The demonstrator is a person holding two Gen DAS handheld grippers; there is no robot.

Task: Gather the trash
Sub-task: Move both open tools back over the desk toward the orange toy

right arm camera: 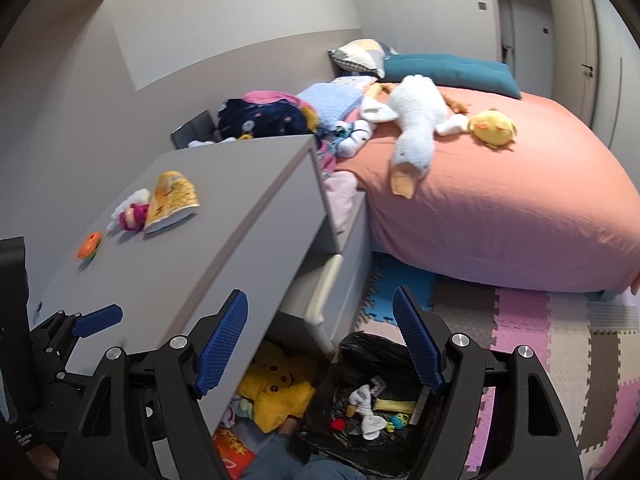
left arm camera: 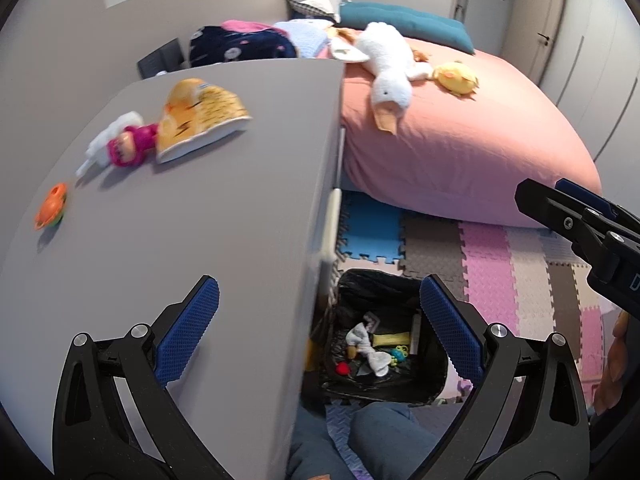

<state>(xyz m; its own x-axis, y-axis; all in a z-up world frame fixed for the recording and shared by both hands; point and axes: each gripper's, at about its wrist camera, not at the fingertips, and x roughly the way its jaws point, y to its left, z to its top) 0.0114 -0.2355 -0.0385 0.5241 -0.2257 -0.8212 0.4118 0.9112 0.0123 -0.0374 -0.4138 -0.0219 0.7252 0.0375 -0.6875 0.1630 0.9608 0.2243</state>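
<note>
Blue-padded left gripper [left arm camera: 320, 328] and right gripper [right arm camera: 320, 340] are held wide apart, empty. A yellow wrapper [left arm camera: 202, 116] lies near the dresser's [left arm camera: 180, 220] far edge; the bin [right arm camera: 372, 400] sits below.

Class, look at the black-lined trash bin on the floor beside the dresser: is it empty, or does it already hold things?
Not empty. The trash bin already holds a crumpled white piece, a yellow item and a small red piece on its black liner.

— What's hard to make out?
— The snack bag [left arm camera: 202, 114] and doll [left arm camera: 128, 146] on the surface [left arm camera: 200, 220] are blurred.
— And the bin [left arm camera: 384, 336]?
— Its near rim hides behind a knee [left arm camera: 384, 436]; the scraps inside are too small to name.
</note>
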